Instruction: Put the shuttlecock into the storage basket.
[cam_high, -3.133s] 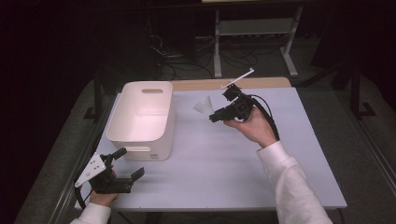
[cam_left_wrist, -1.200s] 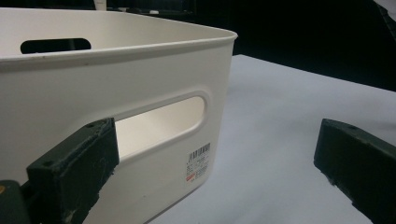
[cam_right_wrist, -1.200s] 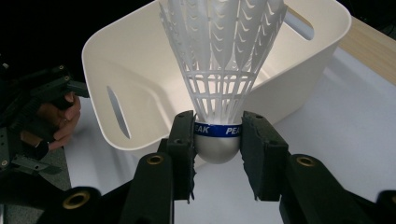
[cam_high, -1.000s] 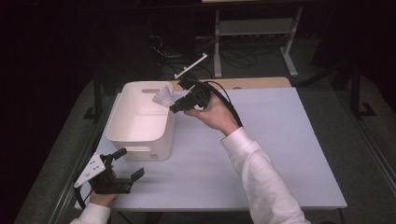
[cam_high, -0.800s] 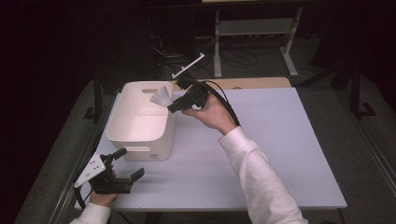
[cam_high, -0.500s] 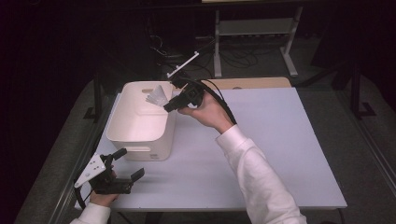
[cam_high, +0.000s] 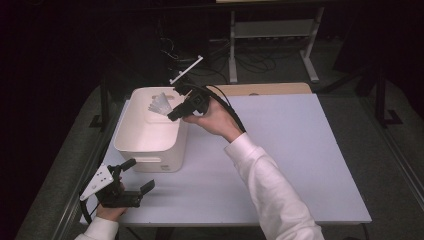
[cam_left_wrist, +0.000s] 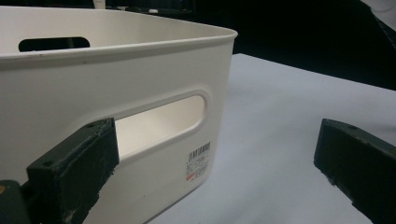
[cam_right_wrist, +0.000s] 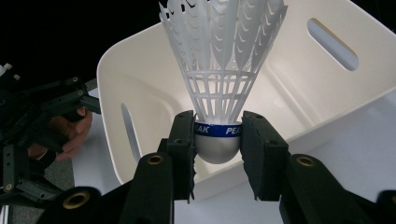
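A white plastic shuttlecock (cam_right_wrist: 223, 70) with a blue band round its grey-white cork hangs over the white bin (cam_right_wrist: 327, 88). My right gripper (cam_right_wrist: 217, 135) is shut on its cork, skirt pointing away. In the high view the right gripper (cam_high: 175, 112) holds the shuttlecock (cam_high: 160, 105) above the far right part of the bin (cam_high: 131, 145). My left gripper (cam_high: 139, 176) rests at the table's near left corner, jaws open with nothing between them. In the left gripper view its fingers (cam_left_wrist: 74, 168) frame the bin's near wall (cam_left_wrist: 70, 88) with its handle slot.
The pale table (cam_high: 300, 150) stretches to the right of the bin. A dark floor with cables and a metal stand (cam_high: 270, 35) lies beyond the far edge. A wooden board (cam_high: 270, 89) runs along the table's back edge.
My right gripper has carried the shuttlecock leftward from the table's middle back to over the bin. The left gripper has stayed put.
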